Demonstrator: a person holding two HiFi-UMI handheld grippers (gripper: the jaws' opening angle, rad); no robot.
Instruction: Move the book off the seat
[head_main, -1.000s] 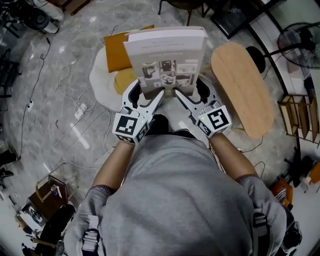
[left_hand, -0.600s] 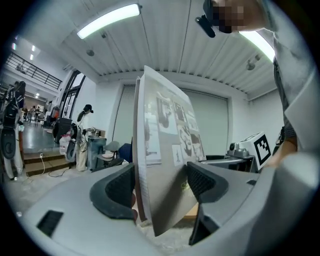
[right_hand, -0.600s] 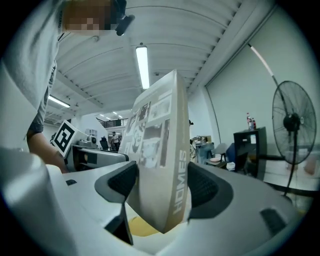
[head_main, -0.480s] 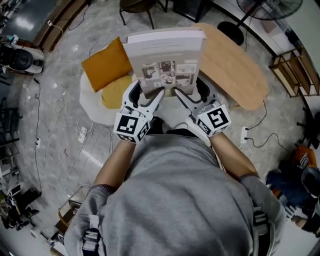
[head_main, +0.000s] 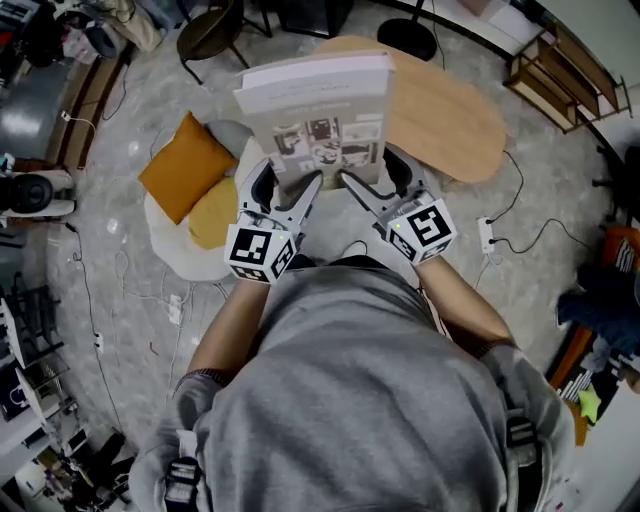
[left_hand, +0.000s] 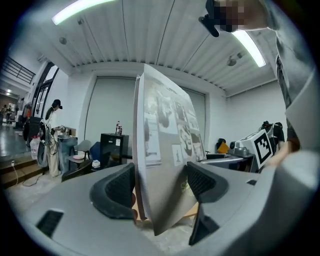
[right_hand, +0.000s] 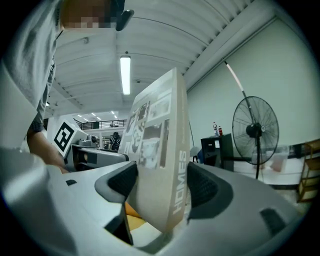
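Two-fisted hold on one book (head_main: 318, 120), caught from overhead and from each side. Far left: white seat (head_main: 168, 250) on the grey marble floor (head_main: 110, 300), loaded with an orange cushion (head_main: 183, 165) and a yellow cushion (head_main: 213, 212), touching each other.

Next along, left hand-held gripper (head_main: 288, 185): pinches the book's lower left corner. In the left gripper view, dark pads (left_hand: 117, 192) pressed against the front and back covers.

Centre: book upright in the air, front cover toward the head camera. Hangs clear of the seat and to its right, just ahead of the chest of the person in a grey shirt (head_main: 350, 400).

Then right hand-held gripper (head_main: 372, 180): clamps wide across the lower right corner at the spine, full thickness between its pads. "HOMES" legible on the spine in the right gripper view.

Behind and right of the book, oval wooden tabletop (head_main: 445, 115). Farther right, white power strip (head_main: 487, 235) with cables on the floor. In the right gripper view, standing fan (right_hand: 255, 130) off to the right.
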